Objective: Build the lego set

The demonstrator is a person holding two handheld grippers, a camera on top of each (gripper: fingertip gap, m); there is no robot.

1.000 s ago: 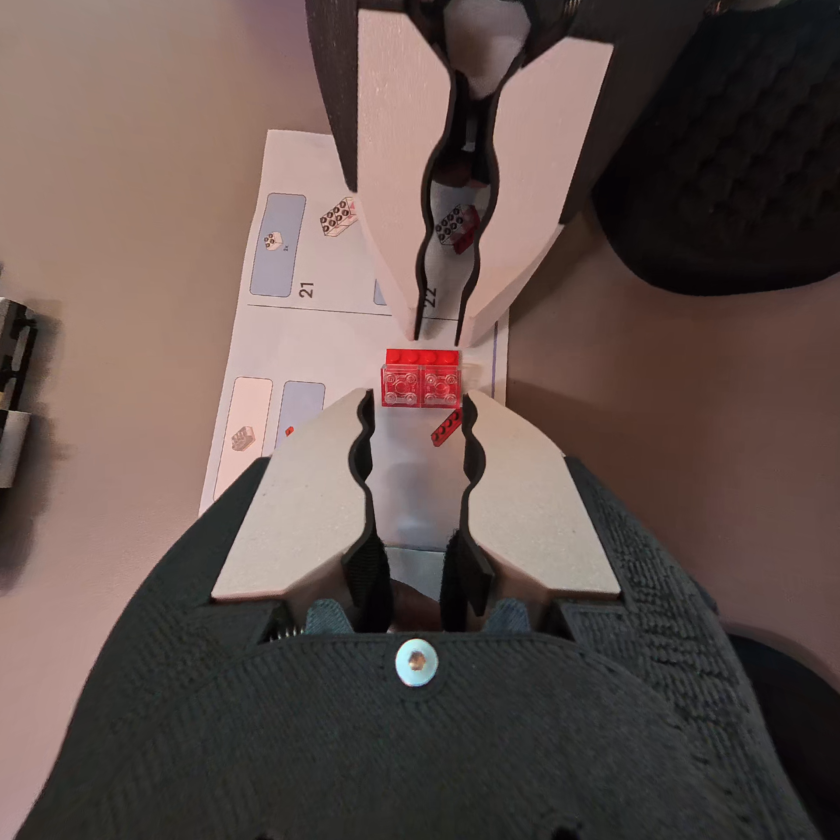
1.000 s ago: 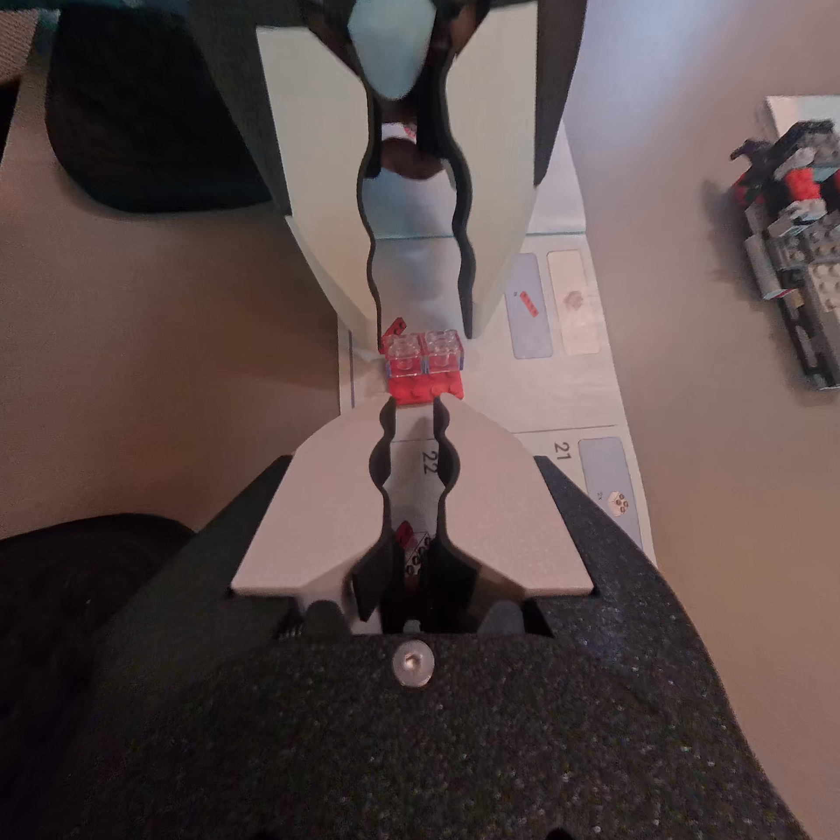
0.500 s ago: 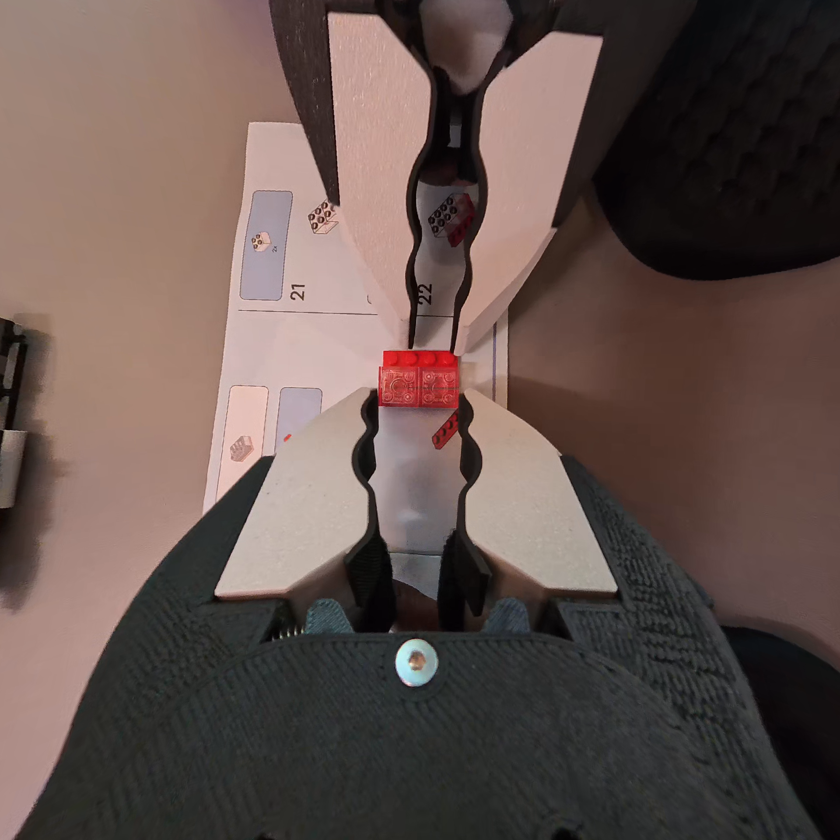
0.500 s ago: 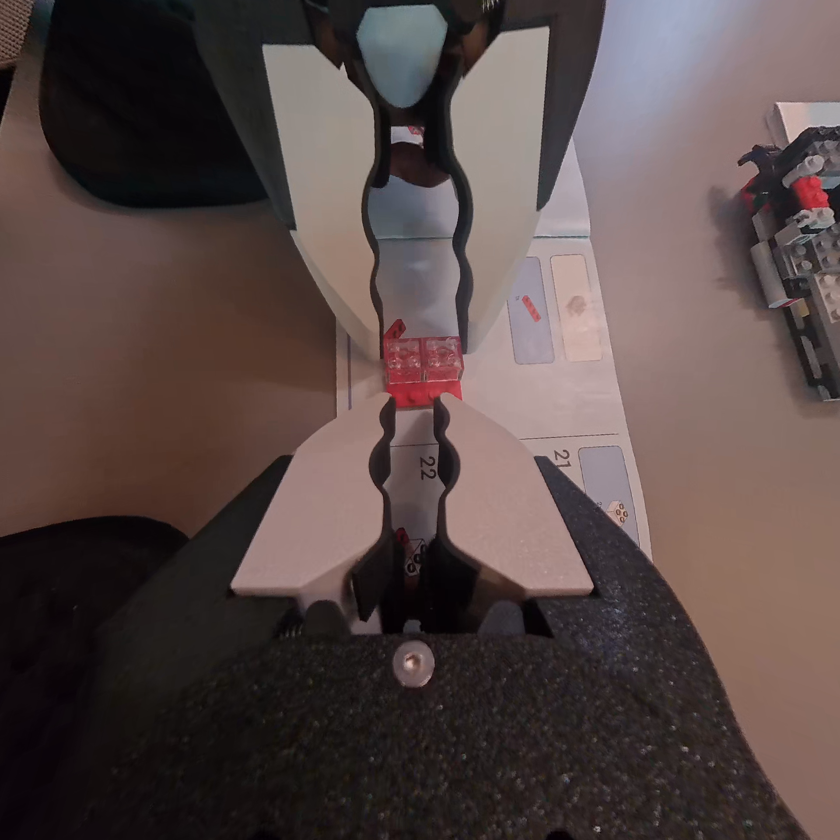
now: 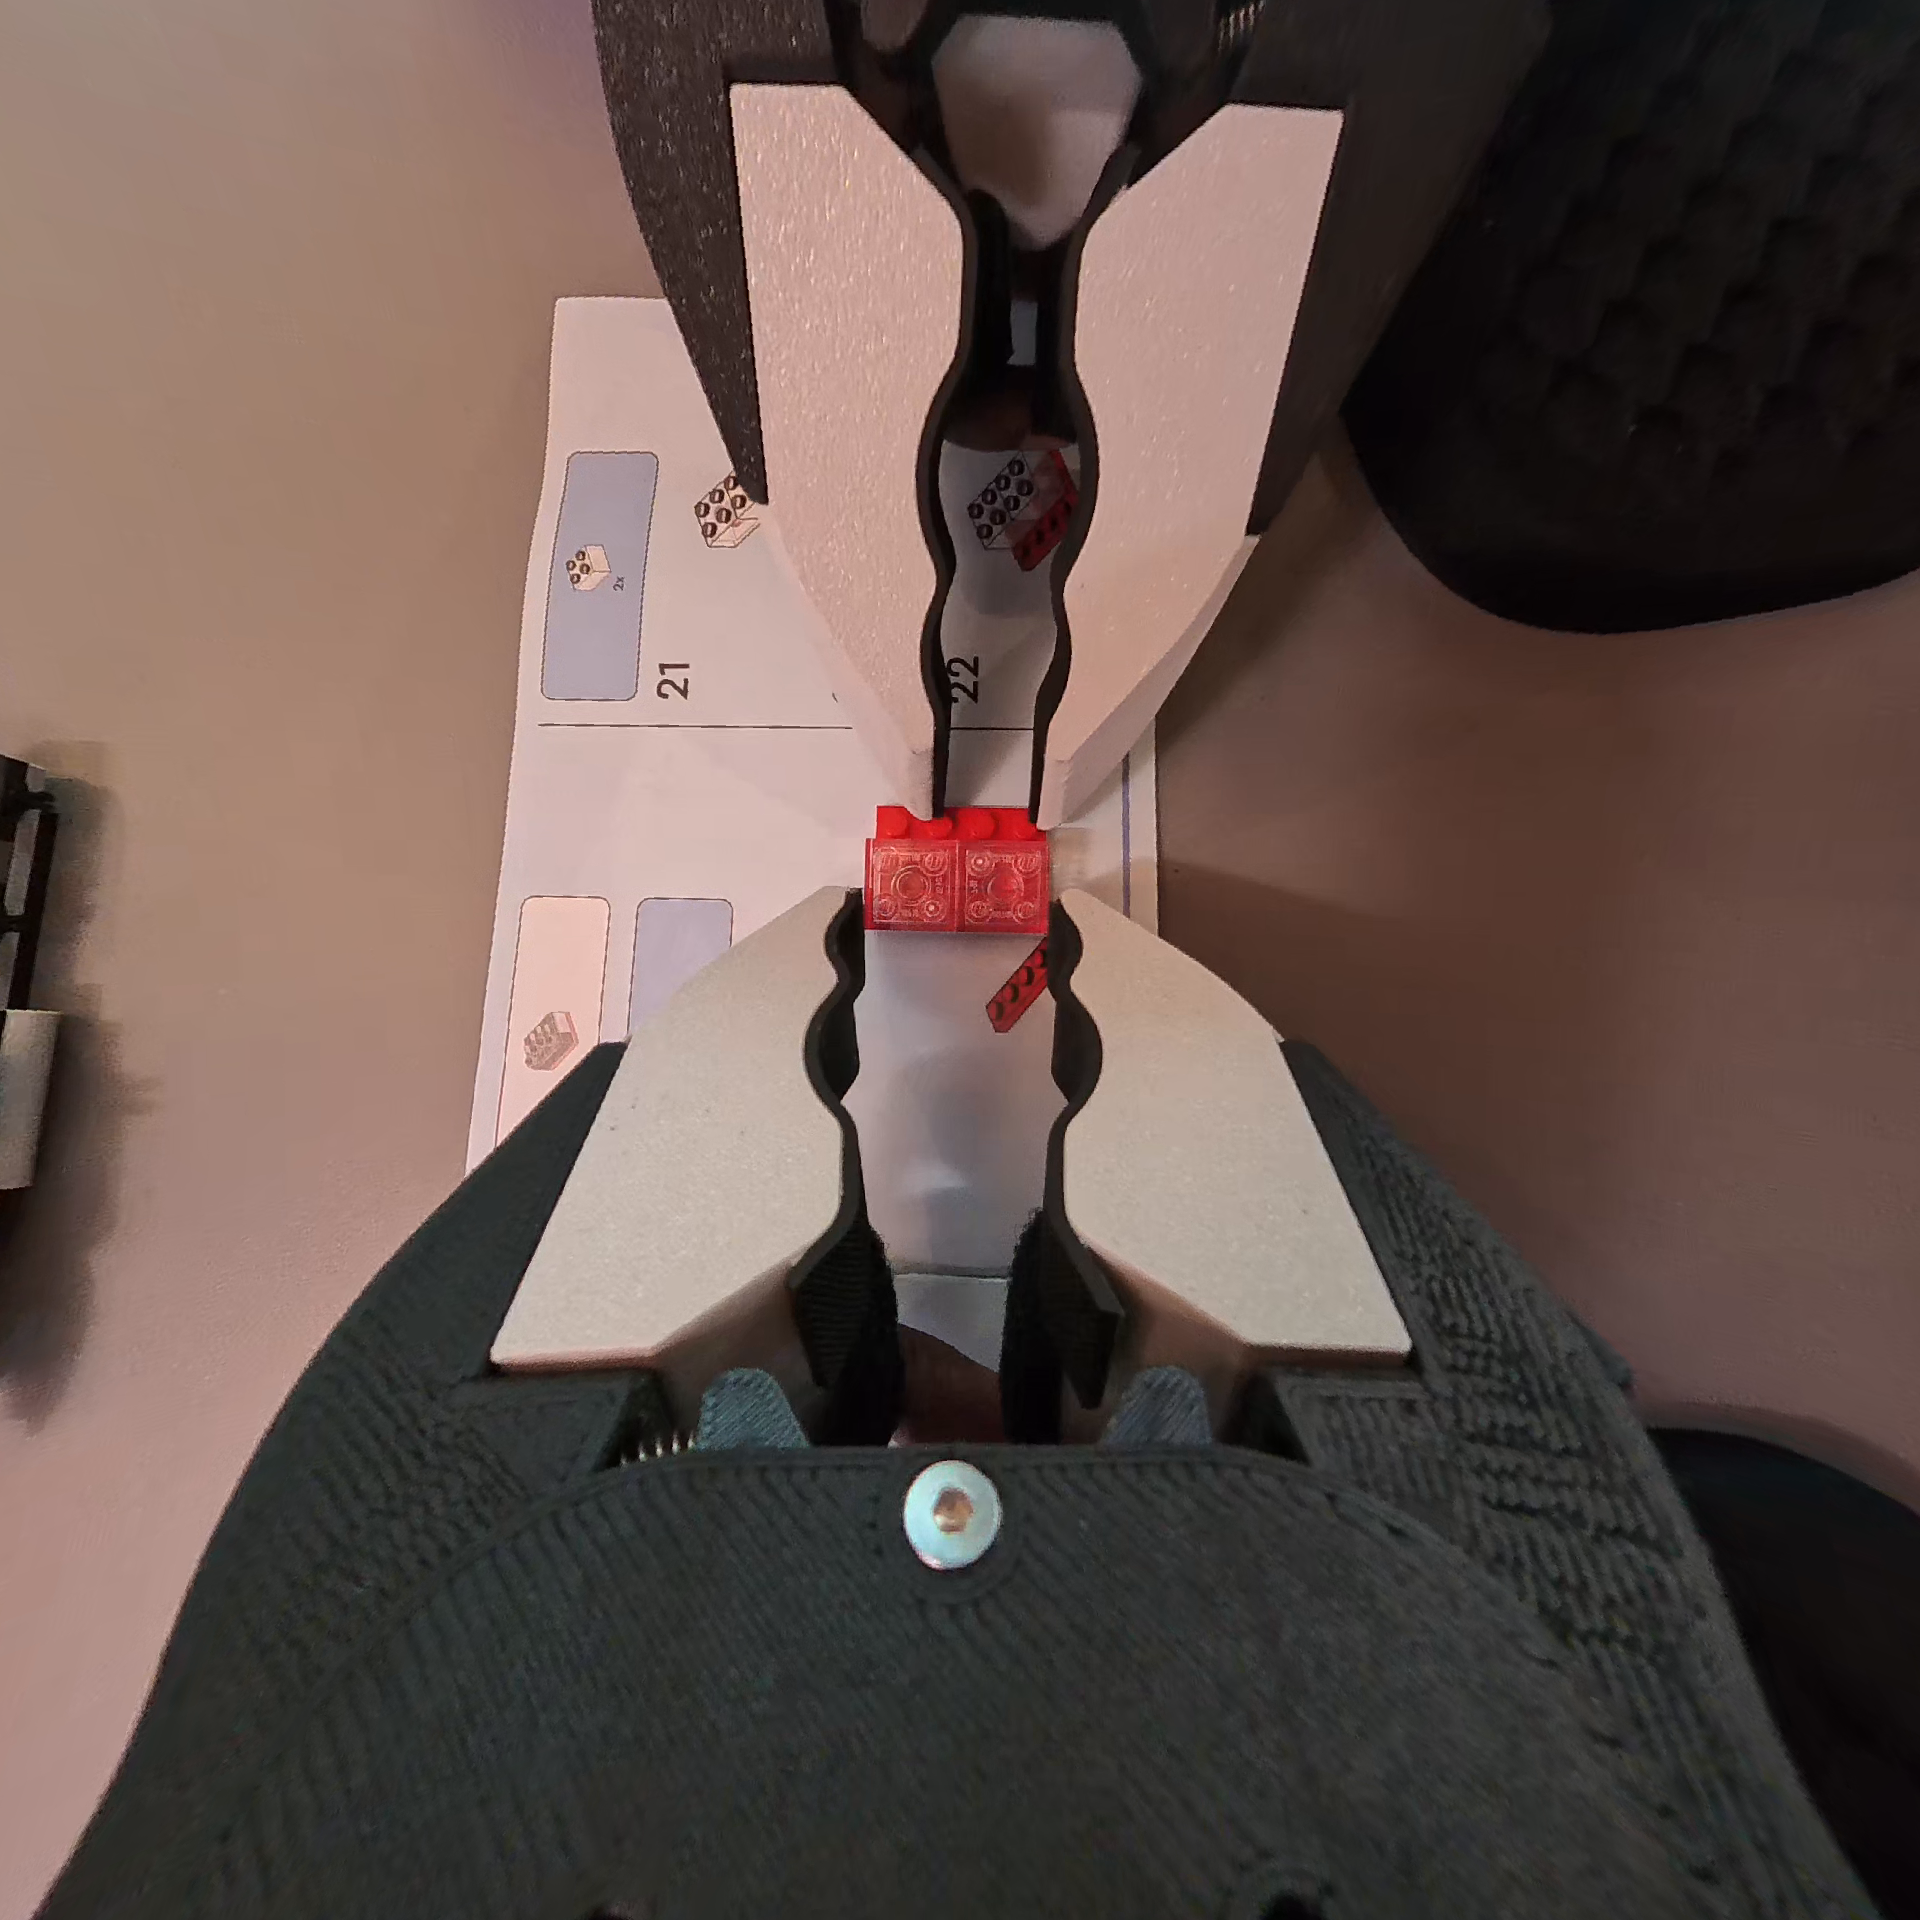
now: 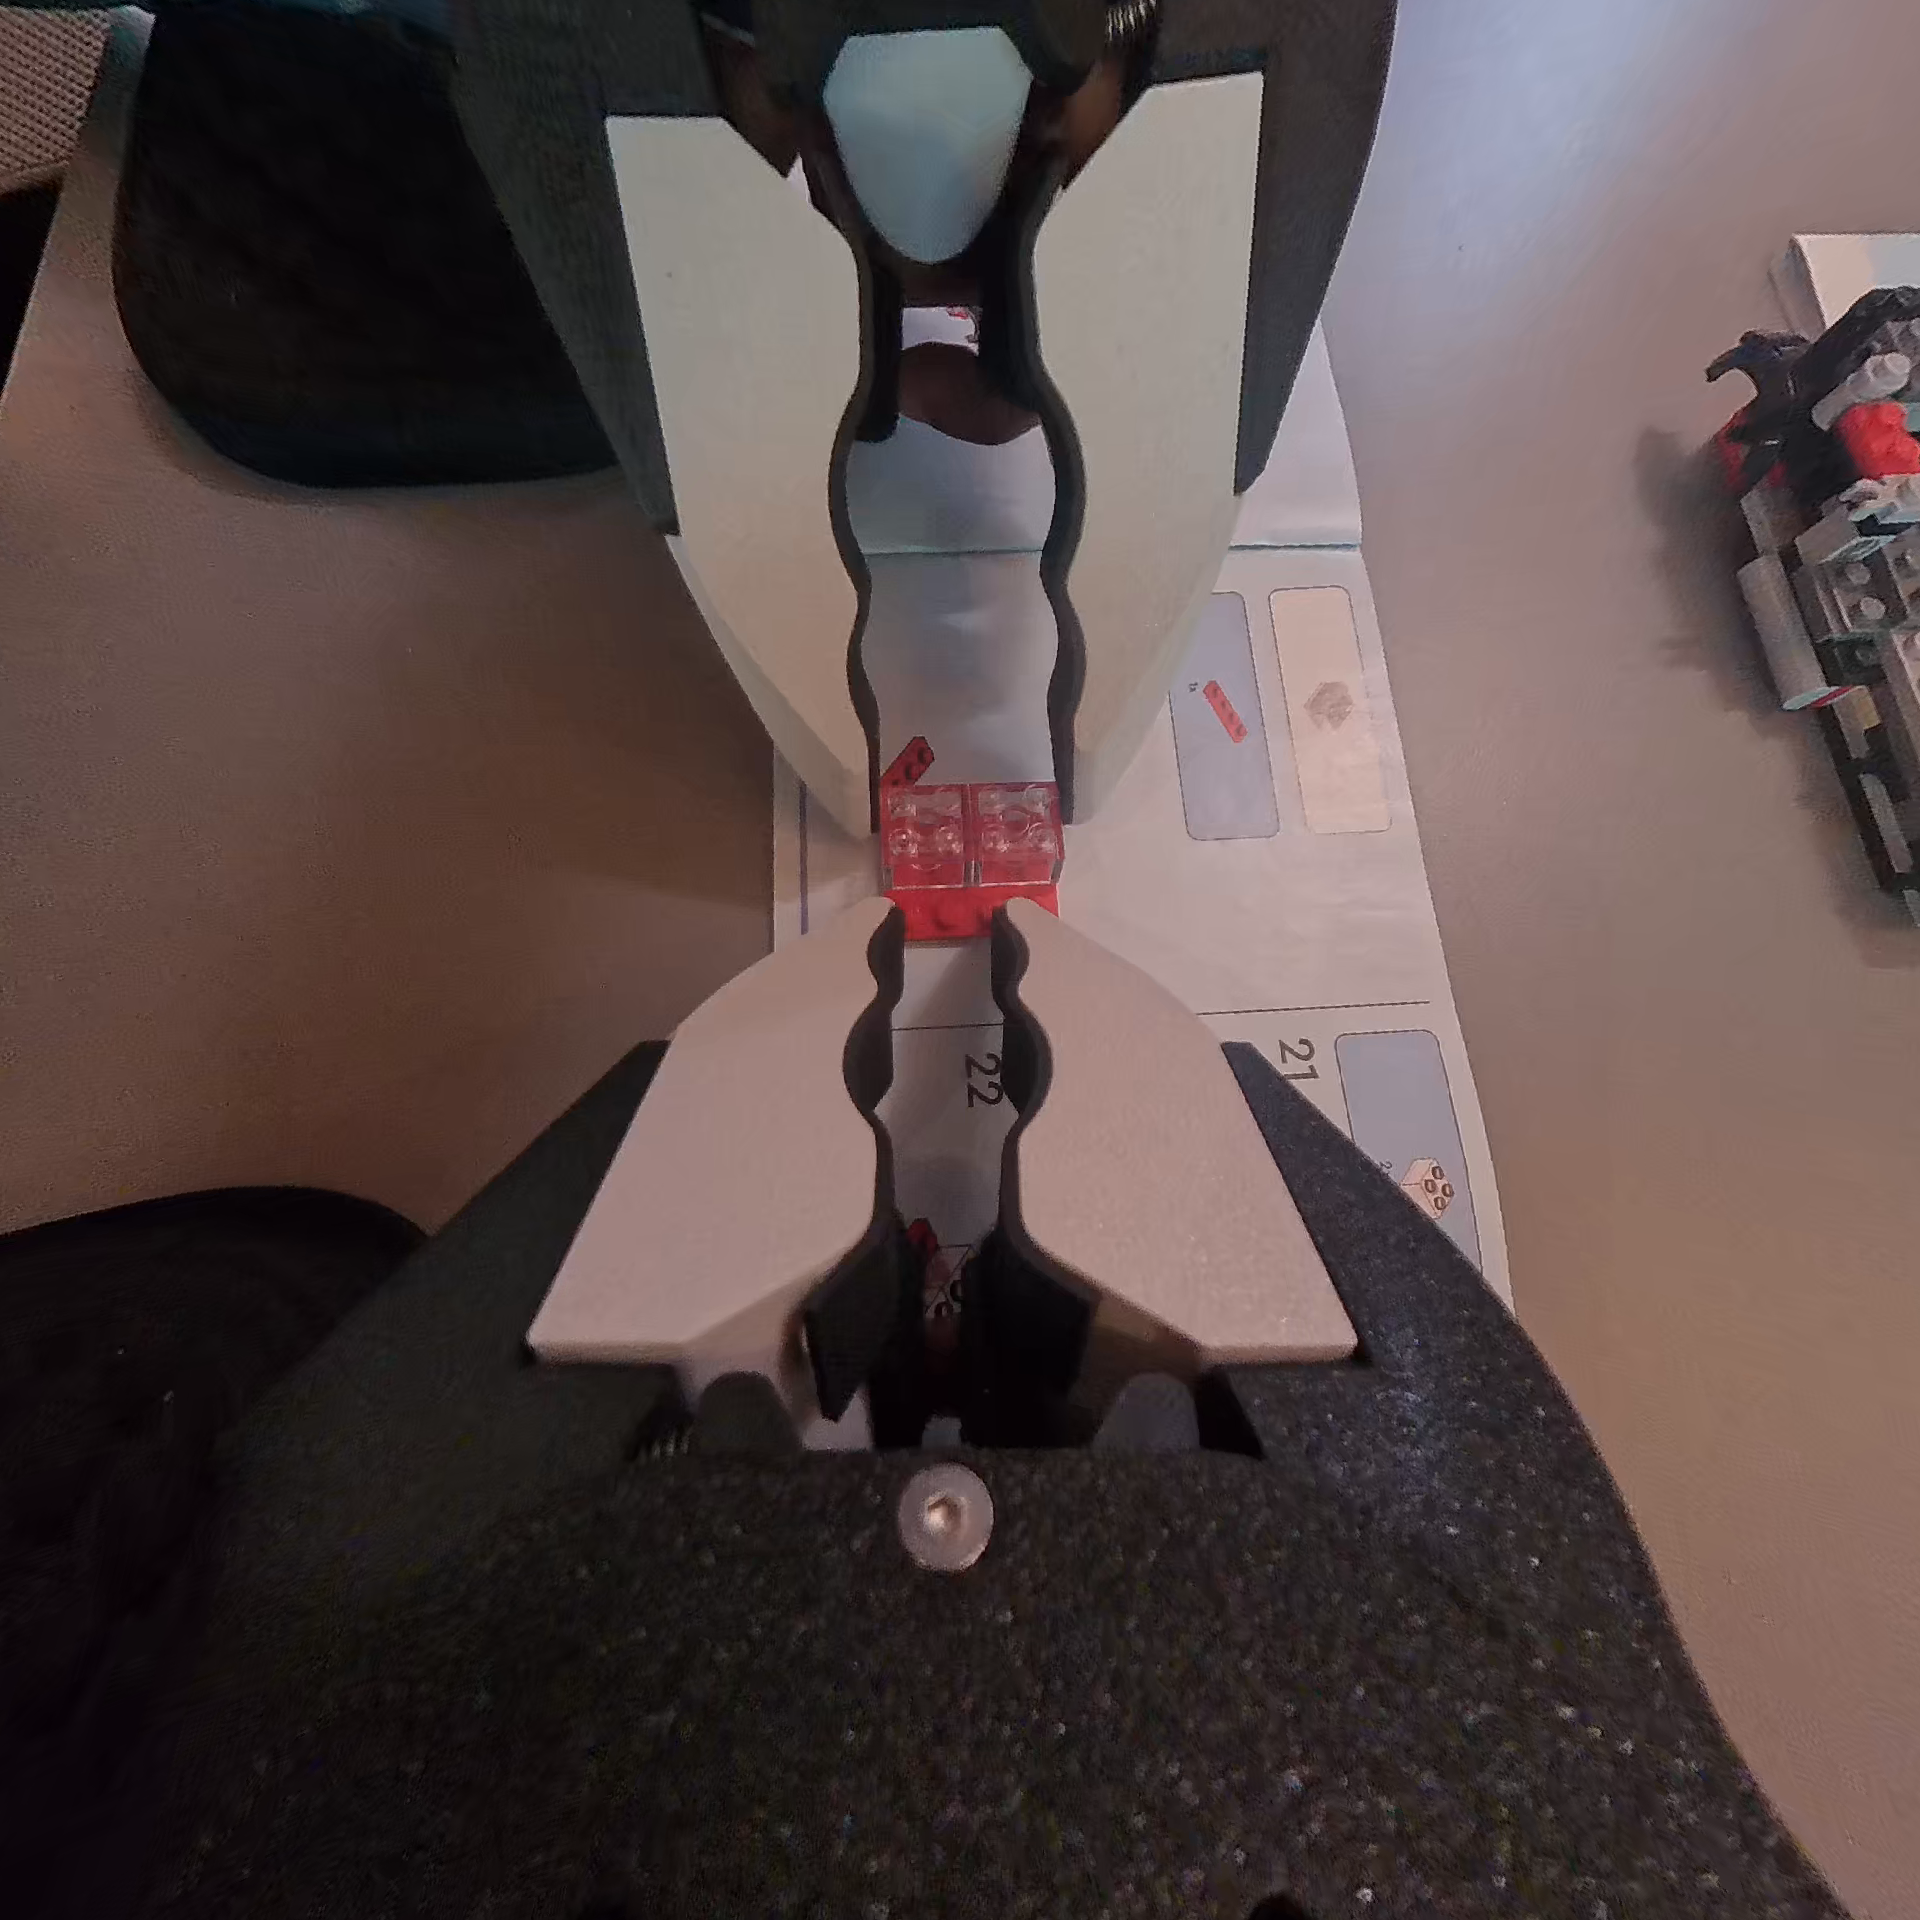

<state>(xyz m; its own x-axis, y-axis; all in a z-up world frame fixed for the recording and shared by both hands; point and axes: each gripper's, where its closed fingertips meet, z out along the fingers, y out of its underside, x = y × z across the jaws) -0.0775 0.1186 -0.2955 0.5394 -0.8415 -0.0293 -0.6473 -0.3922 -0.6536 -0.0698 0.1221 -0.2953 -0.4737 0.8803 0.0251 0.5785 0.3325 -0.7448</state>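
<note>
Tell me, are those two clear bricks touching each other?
Touching. In the right wrist view the two clear bricks sit side by side on the red plate, with only a thin seam and no gap between them.

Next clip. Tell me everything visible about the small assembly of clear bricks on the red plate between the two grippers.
The small assembly of clear bricks on a red plate is two see-through square bricks side by side, seated on a glossy red studded plate that juts out on one side. It looks like hard plastic. The left gripper has its fingertips flanking the clear pair, seemingly clamping it; the right gripper meets the red edge, jaws narrowly parted. It sits over the white instruction sheet; whether it rests on it is unclear.
</note>
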